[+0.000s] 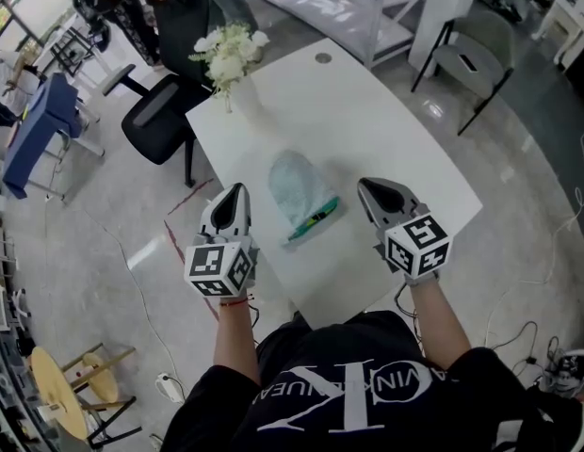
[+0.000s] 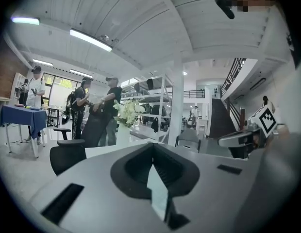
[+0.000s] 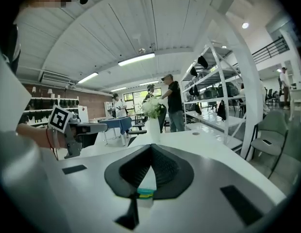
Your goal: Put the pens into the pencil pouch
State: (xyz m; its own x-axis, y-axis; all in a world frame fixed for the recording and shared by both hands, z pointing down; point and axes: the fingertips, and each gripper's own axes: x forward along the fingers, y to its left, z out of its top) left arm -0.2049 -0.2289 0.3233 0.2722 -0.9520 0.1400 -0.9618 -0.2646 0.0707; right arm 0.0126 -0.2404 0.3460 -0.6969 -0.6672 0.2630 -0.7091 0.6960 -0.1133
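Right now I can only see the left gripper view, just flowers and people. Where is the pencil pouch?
Observer: The head view shows the pencil pouch lying on the white table, nearer the person than the flowers.
Operator: Are any pens by it?
Observer: A green pen lies at its near end; I can't tell if it's partly inside.
Operator: Is the other gripper holding something?
Observer: No. The right gripper view shows the right gripper with jaws together, holding nothing.
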